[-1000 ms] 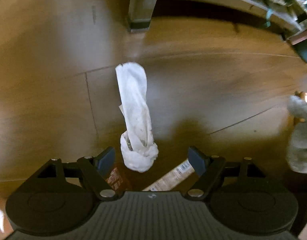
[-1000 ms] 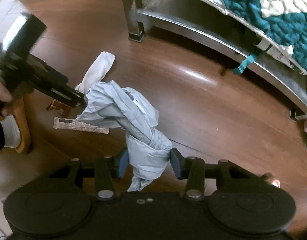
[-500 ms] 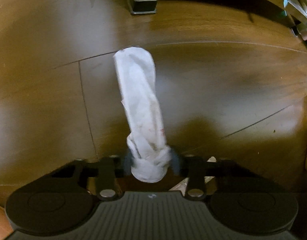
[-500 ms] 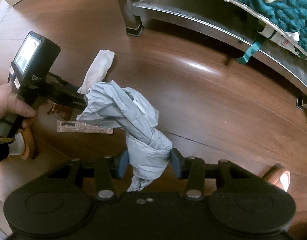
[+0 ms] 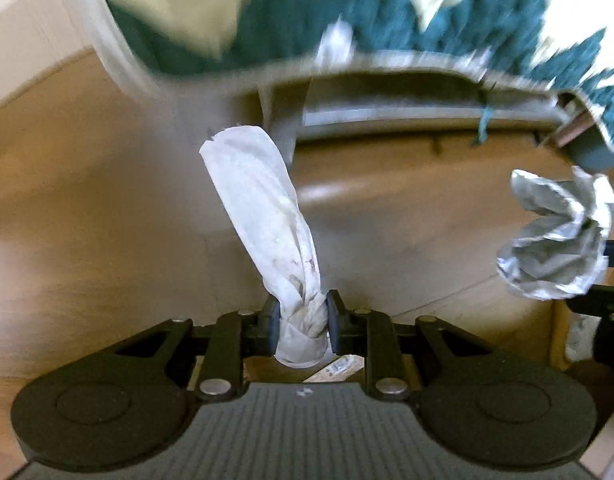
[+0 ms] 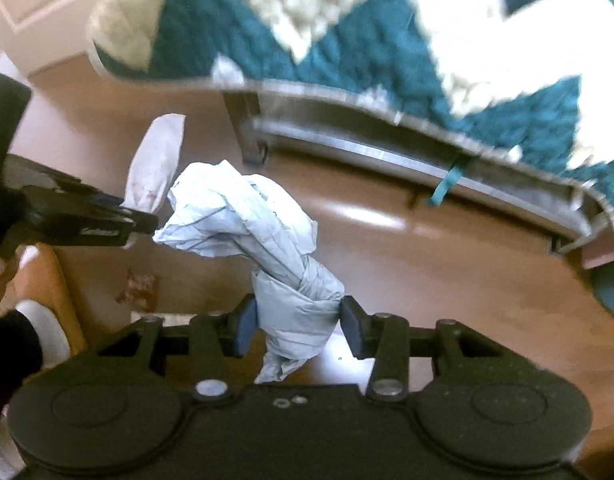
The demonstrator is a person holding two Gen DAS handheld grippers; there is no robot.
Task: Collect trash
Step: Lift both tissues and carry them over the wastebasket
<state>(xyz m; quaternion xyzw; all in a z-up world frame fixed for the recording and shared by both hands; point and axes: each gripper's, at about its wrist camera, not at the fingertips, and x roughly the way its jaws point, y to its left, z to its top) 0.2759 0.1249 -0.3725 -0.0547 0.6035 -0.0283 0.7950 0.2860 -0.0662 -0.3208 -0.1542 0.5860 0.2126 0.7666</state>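
Observation:
My left gripper (image 5: pixel 300 322) is shut on the knotted end of a twisted, stained white tissue (image 5: pixel 263 216), held up off the wooden floor. The tissue also shows in the right wrist view (image 6: pixel 157 164), at the tip of the left gripper (image 6: pixel 141 220). My right gripper (image 6: pixel 299 322) is shut on a crumpled grey paper wad (image 6: pixel 251 224), also held above the floor. That wad shows in the left wrist view (image 5: pixel 555 236) at the right. A small brown wrapper (image 6: pixel 139 286) lies on the floor below the left gripper.
A bed with a teal and white quilt (image 6: pixel 347 32) on a metal frame (image 6: pixel 387 152) fills the back; its leg (image 5: pixel 285 116) stands just behind the tissue. A tan slipper (image 6: pixel 47 292) is at the left. A long flat wrapper (image 5: pixel 335 368) lies under my left gripper.
My left gripper closed on the white tissue and lifted it off the floor. Both views tilted up, bringing the bed into sight. The right gripper kept its hold on the grey wad.

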